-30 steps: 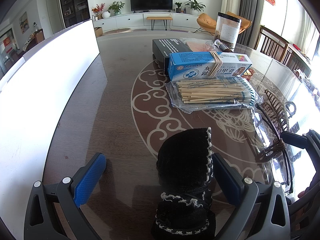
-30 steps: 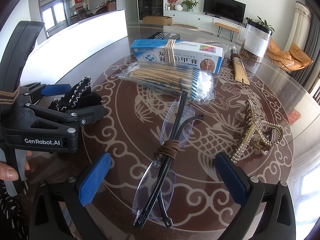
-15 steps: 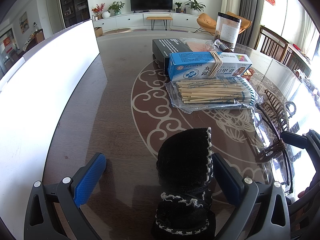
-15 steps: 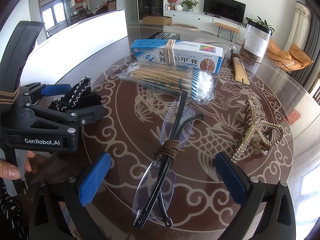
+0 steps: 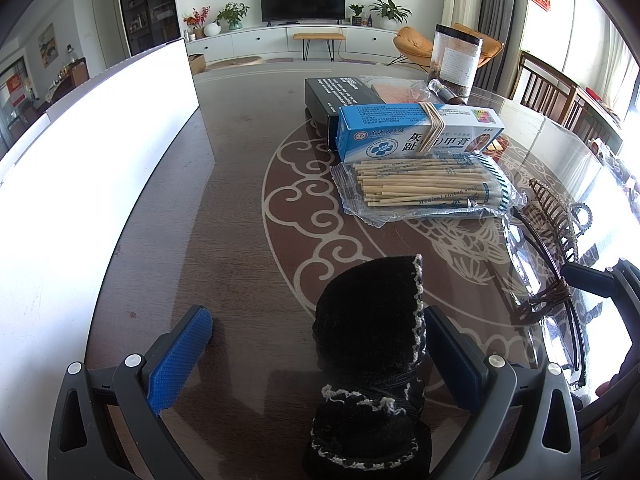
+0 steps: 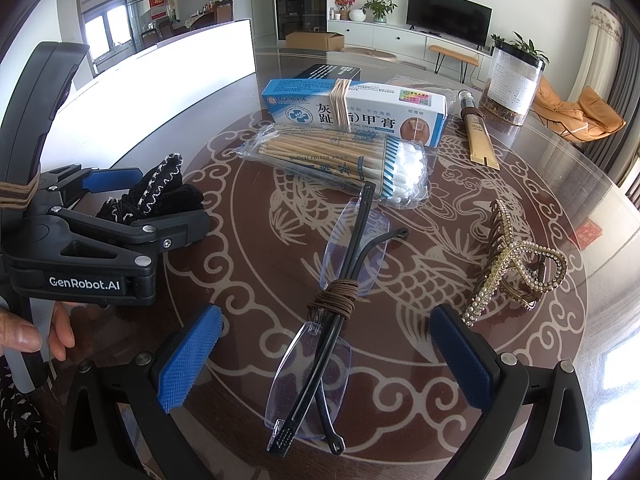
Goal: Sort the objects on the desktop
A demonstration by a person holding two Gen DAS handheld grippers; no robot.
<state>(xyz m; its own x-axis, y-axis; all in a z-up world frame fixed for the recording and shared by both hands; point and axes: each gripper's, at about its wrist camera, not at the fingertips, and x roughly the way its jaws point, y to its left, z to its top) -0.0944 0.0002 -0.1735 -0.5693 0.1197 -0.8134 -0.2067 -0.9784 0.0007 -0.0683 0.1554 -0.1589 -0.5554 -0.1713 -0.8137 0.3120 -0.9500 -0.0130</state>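
Note:
A black knitted pouch with white trim [image 5: 372, 328] lies on the table between the open jaws of my left gripper [image 5: 316, 356], close to the right finger; it also shows in the right wrist view [image 6: 160, 196]. My right gripper [image 6: 326, 364] is open around folded rimless glasses bound with a brown cord [image 6: 328, 308]. A gold pearl hair claw [image 6: 512, 264] lies to their right. A bag of cotton swabs [image 6: 340, 160], a blue ointment box [image 6: 356, 110] and a gold tube [image 6: 478, 136] lie farther back.
A tall white panel [image 5: 80, 168] stands along the left side of the table. A black box [image 5: 336, 96] and a clear jar [image 6: 514, 84] stand at the back. The left gripper's body [image 6: 80, 248] is at the left of the right wrist view.

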